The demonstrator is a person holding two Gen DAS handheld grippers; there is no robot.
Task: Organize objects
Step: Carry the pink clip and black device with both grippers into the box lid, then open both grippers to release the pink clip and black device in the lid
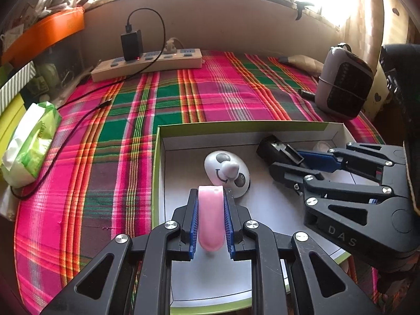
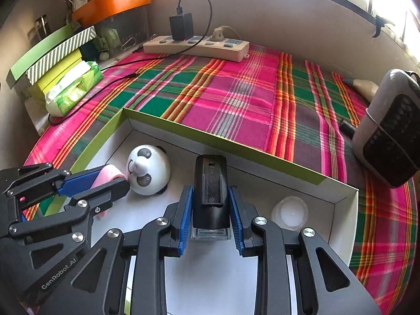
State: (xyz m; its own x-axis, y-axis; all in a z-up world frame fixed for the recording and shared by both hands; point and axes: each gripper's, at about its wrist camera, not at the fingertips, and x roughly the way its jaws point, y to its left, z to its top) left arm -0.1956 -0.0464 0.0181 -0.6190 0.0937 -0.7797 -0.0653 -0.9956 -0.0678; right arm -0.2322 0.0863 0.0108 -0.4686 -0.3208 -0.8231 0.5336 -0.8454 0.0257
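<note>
Left gripper (image 1: 211, 220) clamped on pink oblong (image 1: 210, 218), long axis pointing away | right gripper (image 2: 211, 218) clamped on black stamp (image 2: 210, 191), likewise | both over green-rimmed box (image 2: 262, 157) | inside box: panda figure (image 2: 148, 169), clear cup (image 2: 290, 212).

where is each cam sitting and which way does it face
Left wrist: sits on the left gripper, looking along its fingers across the green-rimmed box toward the window; the pink piece is clamped, and the right gripper enters from the right.
Right wrist: sits on the right gripper, same heading, shut on the black stamp; the left gripper is at left.
Shared: box, panda figure, power strip.
</note>
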